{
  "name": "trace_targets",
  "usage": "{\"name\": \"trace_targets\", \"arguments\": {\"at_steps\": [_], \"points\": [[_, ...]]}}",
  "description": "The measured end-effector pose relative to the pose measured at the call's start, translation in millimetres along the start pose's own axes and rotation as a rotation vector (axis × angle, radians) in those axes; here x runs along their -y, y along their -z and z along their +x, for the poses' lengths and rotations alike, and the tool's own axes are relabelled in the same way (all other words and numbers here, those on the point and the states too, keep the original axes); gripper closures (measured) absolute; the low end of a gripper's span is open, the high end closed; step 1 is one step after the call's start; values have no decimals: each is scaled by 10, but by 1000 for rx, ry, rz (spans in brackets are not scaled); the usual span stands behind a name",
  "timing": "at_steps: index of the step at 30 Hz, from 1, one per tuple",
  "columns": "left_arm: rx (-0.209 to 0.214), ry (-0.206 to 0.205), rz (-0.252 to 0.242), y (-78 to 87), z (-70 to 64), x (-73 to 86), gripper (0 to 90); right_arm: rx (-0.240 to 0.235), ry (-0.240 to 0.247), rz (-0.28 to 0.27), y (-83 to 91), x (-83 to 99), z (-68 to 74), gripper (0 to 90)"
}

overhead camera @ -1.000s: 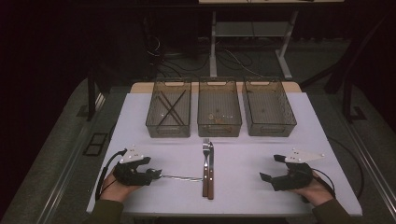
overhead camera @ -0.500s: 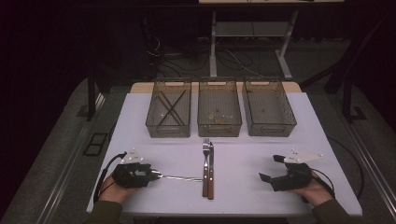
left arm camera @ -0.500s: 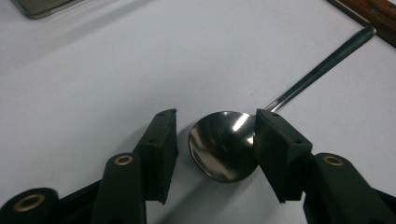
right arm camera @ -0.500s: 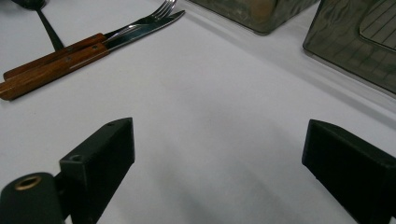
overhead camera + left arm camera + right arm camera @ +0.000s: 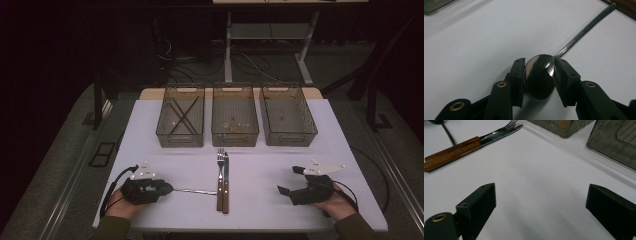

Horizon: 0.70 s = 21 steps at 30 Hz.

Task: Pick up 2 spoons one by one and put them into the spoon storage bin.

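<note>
A steel spoon (image 5: 539, 76) lies on the white table (image 5: 260, 170), and its thin handle (image 5: 195, 190) runs right toward a fork (image 5: 220, 172) and a knife (image 5: 226, 175), both wooden-handled and side by side. My left gripper (image 5: 540, 60) is shut on the spoon's bowl, one pad against each side. In the high view, that left gripper (image 5: 167, 188) sits near the front left edge. Toward the front right, my right gripper (image 5: 288, 180) rests on the table, open. Only bare table lies between the jaws of the right gripper (image 5: 541, 188).
Three clear bins stand in a row at the back: the left bin (image 5: 180, 117) holds thin dark sticks, the middle bin (image 5: 235, 117) has small bits on its floor, and the right bin (image 5: 287, 117) stands beside it. The fork and knife (image 5: 461, 147) lie left of the right gripper.
The left gripper's jaws have narrowed onto the spoon's bowl and the hand has shifted slightly. The right gripper has stayed where it was, still open.
</note>
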State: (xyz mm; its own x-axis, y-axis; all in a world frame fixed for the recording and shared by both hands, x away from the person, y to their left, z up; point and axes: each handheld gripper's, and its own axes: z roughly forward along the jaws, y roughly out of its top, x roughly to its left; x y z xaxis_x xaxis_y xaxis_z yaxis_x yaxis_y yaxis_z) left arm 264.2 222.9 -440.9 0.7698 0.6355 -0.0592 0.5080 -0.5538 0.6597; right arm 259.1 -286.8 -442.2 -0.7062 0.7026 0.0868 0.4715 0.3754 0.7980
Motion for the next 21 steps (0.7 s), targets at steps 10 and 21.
{"name": "trace_targets", "arguments": {"at_steps": [10, 21], "points": [[30, -14, -6, 64, -1, 34, 744, 0, 3, 2, -2, -1, 1, 92], [78, -49, 33, 68, -41, 57, 850, 2, 3, 4, -3, -1, 2, 92]]}}
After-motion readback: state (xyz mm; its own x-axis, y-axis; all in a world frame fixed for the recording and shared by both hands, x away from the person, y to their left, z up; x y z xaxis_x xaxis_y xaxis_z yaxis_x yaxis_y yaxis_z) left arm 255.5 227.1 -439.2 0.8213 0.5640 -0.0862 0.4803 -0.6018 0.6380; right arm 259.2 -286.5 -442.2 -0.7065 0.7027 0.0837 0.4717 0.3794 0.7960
